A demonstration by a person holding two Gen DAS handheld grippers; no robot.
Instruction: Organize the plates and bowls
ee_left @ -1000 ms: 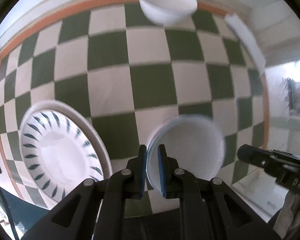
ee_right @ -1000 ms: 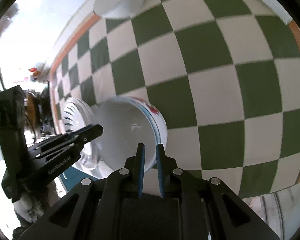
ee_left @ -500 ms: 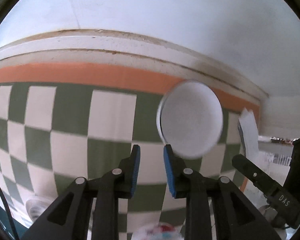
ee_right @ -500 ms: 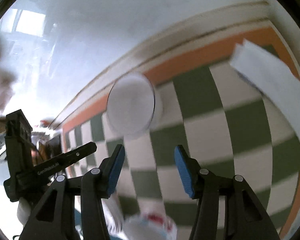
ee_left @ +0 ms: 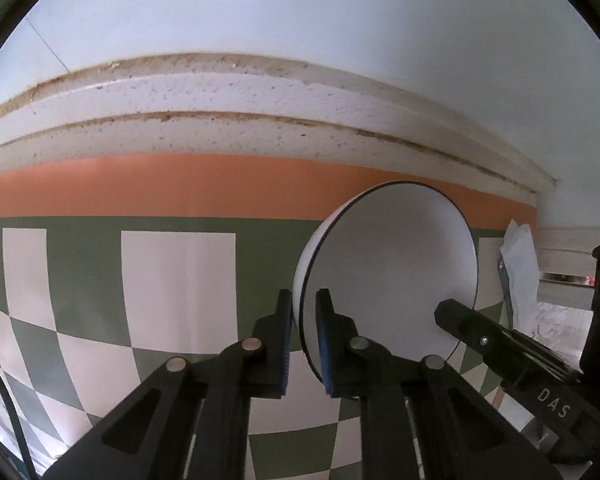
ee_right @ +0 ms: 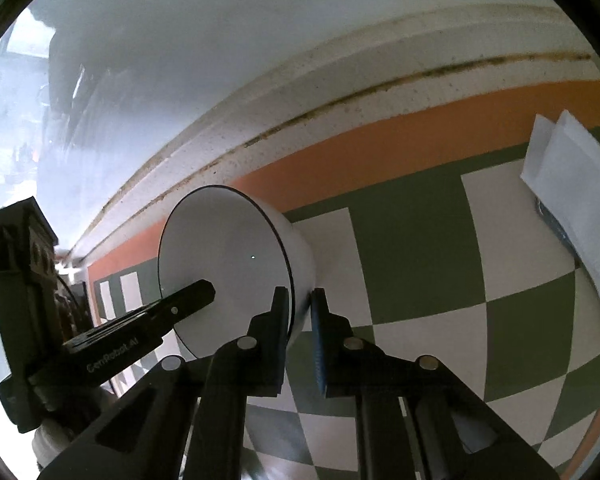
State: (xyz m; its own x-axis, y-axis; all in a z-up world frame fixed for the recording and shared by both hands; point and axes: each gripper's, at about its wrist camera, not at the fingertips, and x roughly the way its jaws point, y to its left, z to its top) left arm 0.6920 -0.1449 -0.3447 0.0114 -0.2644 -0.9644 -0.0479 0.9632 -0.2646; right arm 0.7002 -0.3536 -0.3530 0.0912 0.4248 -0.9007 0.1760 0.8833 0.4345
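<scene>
Left gripper (ee_left: pixel 302 326) straddles the near-left rim of a white bowl (ee_left: pixel 392 268), one pad outside the wall, one inside; the jaws are narrow, and it looks pinched on the rim, though contact is hard to confirm. Right gripper (ee_right: pixel 300 324) does the same at the bowl's (ee_right: pixel 224 264) opposite rim, apparently clamped too. The bowl sits directly ahead of both grippers on the checked worktop (ee_left: pixel 176 288), near its orange border.

To do this step well, likely a two-sided lift, both pads should seat squarely on the rim and rise together, level, so the smooth wall does not slip.

Further out, folded white paper (ee_right: pixel 572 184) lies right of the right gripper, well apart from the bowl. Beyond the bowl runs a speckled ledge (ee_left: pixel 220 100) and a wall, which limit forward travel.
</scene>
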